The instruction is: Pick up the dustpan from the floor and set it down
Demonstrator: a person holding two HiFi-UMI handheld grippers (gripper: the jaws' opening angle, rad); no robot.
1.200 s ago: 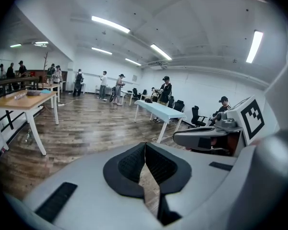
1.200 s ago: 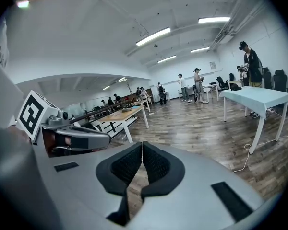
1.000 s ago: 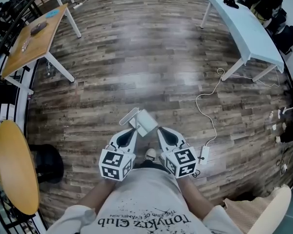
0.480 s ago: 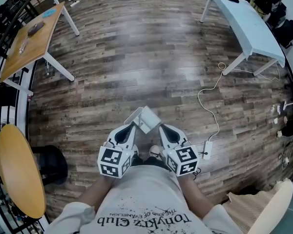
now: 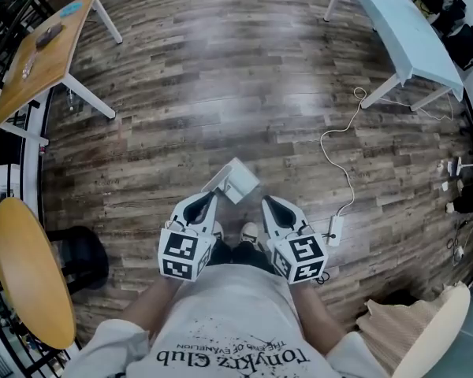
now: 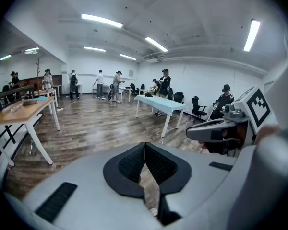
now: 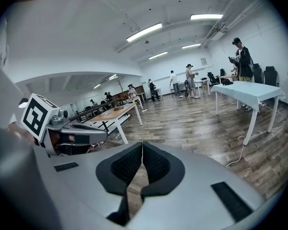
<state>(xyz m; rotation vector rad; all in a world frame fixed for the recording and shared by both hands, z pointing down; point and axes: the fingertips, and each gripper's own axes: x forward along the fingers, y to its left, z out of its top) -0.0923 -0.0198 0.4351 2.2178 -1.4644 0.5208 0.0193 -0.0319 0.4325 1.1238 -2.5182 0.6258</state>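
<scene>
The light grey dustpan (image 5: 235, 181) lies on the wood floor just ahead of the person's shoes, its handle pointing left. In the head view my left gripper (image 5: 207, 200) hovers near the handle side and my right gripper (image 5: 266, 201) near the pan's right side; I cannot tell whether either touches it. In the left gripper view my left gripper (image 6: 145, 145) is shut, its black pads meeting with nothing between them. My right gripper (image 7: 142, 145) is likewise shut and empty. Neither gripper view shows the dustpan.
A wooden table (image 5: 39, 61) stands at the upper left, a pale blue table (image 5: 410, 30) at the upper right. A white cable (image 5: 339, 156) runs to a power strip (image 5: 335, 231) right of my right gripper. A round yellow table (image 5: 24, 266) is at the left edge.
The head view has tipped, so floor and tables sit higher in frame. My left gripper has edged a little closer to the dustpan's handle. Both grippers stay shut.
</scene>
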